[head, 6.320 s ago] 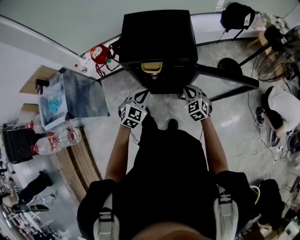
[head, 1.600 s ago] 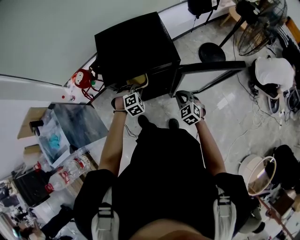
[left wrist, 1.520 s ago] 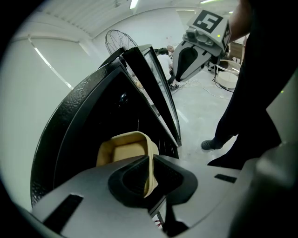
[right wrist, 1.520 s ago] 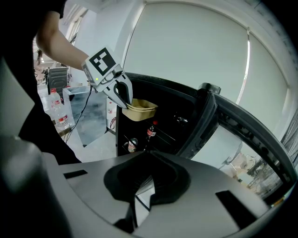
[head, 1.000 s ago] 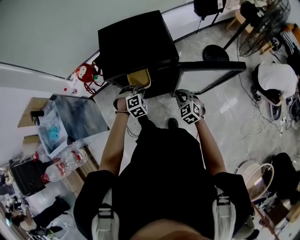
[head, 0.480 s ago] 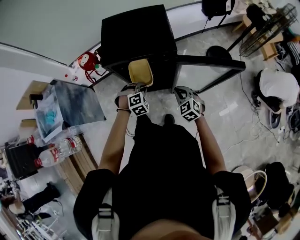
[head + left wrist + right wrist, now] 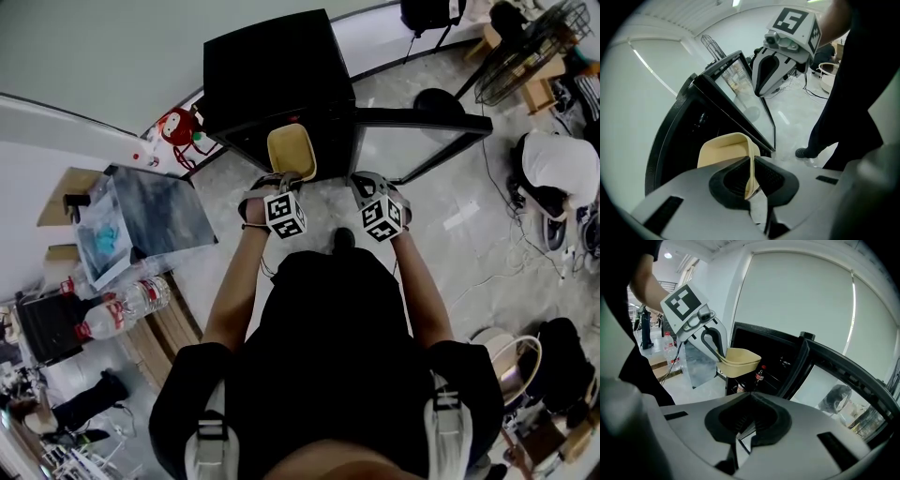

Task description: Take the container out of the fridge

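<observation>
Black cabinet fridge (image 7: 272, 75): upper centre of the head view, its glass-panelled door (image 7: 422, 127) swung open toward the right.

Cream rectangular plastic container (image 7: 292, 151): at the fridge's open front, held off the floor.

Left hand-held gripper (image 7: 751, 180): clamped on the container's near rim.

Right hand-held gripper (image 7: 747, 425): jaws together, nothing between them, just beside the door.

Dark red-labelled bottle (image 7: 760, 373): standing inside the fridge.

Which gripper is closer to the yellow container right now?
Left. The left gripper has its jaws clamped on the container rim; the right gripper sits to its right, apart, shut and empty.
</observation>
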`<action>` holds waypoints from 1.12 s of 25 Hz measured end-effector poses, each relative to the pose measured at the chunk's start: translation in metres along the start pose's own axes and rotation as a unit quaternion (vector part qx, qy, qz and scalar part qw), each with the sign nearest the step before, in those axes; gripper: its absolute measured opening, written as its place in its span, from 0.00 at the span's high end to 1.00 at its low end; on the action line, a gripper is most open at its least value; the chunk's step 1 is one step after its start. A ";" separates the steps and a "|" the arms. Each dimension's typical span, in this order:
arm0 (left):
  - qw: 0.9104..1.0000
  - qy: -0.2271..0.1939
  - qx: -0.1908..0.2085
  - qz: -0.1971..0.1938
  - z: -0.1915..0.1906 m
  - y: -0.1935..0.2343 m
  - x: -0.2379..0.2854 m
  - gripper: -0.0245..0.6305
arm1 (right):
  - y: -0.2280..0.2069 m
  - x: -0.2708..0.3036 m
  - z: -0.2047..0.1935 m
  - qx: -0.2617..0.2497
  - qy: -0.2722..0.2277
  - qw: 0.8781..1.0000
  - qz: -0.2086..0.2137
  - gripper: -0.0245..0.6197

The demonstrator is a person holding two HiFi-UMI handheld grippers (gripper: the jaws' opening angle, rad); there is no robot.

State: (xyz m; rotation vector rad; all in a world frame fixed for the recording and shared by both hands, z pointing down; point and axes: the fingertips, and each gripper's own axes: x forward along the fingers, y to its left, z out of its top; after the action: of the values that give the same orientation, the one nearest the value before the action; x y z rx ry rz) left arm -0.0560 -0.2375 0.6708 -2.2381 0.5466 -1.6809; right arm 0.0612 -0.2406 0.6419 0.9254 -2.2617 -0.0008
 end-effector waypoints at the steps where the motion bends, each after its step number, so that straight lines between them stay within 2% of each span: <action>1: 1.000 -0.002 0.003 -0.001 -0.002 -0.001 -0.001 0.90 | 0.002 0.001 0.001 0.001 0.002 1.000 -0.002 0.96; 10: 0.999 -0.014 0.038 -0.017 -0.043 -0.023 -0.019 0.90 | 0.038 0.000 0.018 0.018 0.019 0.999 -0.034 0.96; 16: 0.998 -0.030 0.062 -0.013 -0.064 -0.030 -0.037 0.90 | 0.070 0.000 0.033 0.028 0.021 0.998 -0.053 0.96; 28: 0.994 -0.056 0.087 -0.020 -0.099 -0.081 -0.076 0.90 | 0.135 -0.012 0.037 0.056 0.032 0.995 -0.076 0.96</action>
State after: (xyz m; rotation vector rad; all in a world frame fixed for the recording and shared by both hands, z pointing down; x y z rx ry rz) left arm -0.1595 -0.1308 0.6694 -2.2140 0.3168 -1.5450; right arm -0.0386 -0.1409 0.6390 1.1387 -2.1457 0.0888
